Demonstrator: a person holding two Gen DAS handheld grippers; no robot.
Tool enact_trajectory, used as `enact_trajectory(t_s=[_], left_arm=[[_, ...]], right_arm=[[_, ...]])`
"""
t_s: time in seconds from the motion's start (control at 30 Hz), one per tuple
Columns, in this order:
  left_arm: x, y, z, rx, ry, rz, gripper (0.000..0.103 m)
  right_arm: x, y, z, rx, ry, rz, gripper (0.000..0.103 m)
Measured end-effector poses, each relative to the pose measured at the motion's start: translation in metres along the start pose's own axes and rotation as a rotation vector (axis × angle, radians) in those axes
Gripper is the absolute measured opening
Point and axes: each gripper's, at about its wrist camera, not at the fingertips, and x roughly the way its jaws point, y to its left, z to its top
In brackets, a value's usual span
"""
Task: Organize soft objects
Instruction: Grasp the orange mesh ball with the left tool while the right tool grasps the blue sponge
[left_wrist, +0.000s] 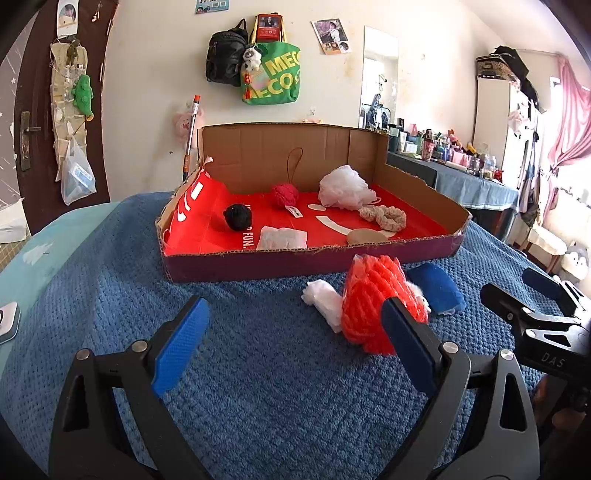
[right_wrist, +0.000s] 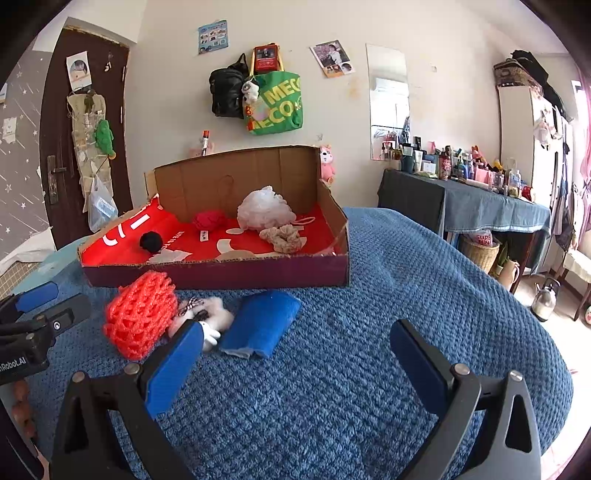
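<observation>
Lying beside the cardboard box (right_wrist: 221, 275), blue sponge (right_wrist: 258, 325) points boxward.

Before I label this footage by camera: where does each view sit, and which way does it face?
Left wrist: on the left gripper, looking along its open fingers at the orange foam net and cardboard box; the right gripper shows at right.
Right wrist: on the right gripper, open, facing the blue sponge and the box; the left gripper shows at left.
Shared: box, net, sponge, blue blanket.
</observation>
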Motion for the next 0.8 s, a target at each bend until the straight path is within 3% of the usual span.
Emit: enact_trajectory(t_s=[0.2, 0.53, 0.8], left_arm=[[0.014, 0.004, 0.014, 0.006, 0.03, -0.012, 0.095], [0.037, 0.01, 0.031, 0.003, 0.155, -0.112, 0.095], [0.041, -0.009, 0.037, 0.034, 0.222, -0.251, 0.095]], right_arm=[[0.011, 0.002, 0.015, -0.02, 0.043, 0.03, 0.103], [0.043, -0.003, 0.033, 0.0, 0.182, 0.095, 0.103], [0.062, -0.011, 0.033, 0.03, 0.292, 0.182, 0.103]])
